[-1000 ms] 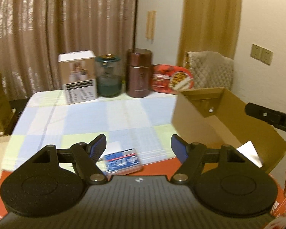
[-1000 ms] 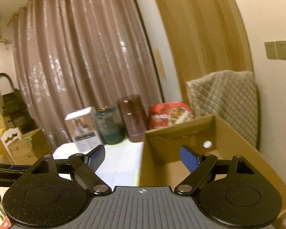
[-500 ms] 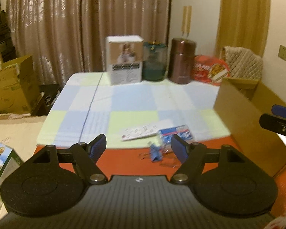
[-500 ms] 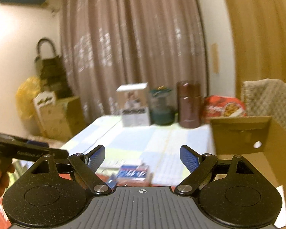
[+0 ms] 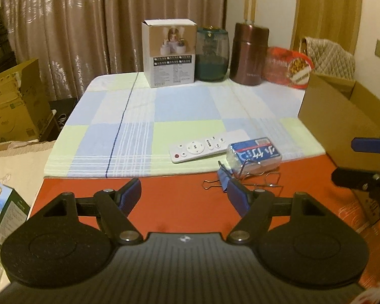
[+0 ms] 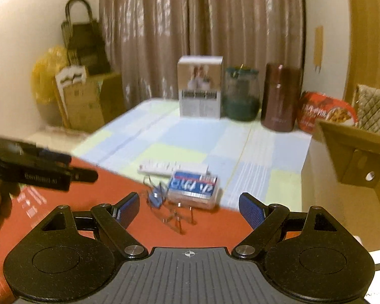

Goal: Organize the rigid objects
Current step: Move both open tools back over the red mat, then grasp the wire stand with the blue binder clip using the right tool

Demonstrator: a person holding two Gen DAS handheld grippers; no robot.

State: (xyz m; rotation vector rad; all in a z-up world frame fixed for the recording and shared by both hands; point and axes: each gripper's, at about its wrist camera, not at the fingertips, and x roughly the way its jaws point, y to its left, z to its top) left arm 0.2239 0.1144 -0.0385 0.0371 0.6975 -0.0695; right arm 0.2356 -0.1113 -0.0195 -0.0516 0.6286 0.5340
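Left gripper [image 5: 184, 193] hangs above the red near edge of the table, fingers spread wide, nothing between them. Right gripper [image 6: 189, 208] likewise splayed and empty, seen from its own camera; in the left view its two finger tips [image 5: 367, 145] enter at 3 o'clock, apart from each other.

Task items sit clustered at 1 o'clock from the left gripper:
- White remote [image 5: 204, 147] flat on the checked cloth [image 5: 139, 116], long axis running roughly 8 to 2 o'clock.
- Blue-labelled pack [image 5: 254, 155] just beside the remote's right end, straddling the cloth edge and the red surface [image 5: 169, 202].
- Blue binder clip [image 5: 224, 179] with wire handles on the red surface, touching or nearly touching the pack's near side; a second wire clip [image 5: 268, 178] lies at its 3 o'clock.

From the right camera the same cluster reads at 12 o'clock, blurred: pack [image 6: 193, 186], clip [image 6: 156, 198], remote [image 6: 169, 168] behind.

Open cardboard box [image 5: 342, 116] stands at the table's right edge, at 2 o'clock from the left gripper.

Back row along the far edge, left to right: white carton [image 5: 169, 53], teal jar [image 5: 212, 54], brown canister [image 5: 249, 54], red snack bag [image 5: 288, 67]. Curtain [image 5: 88, 20] behind.
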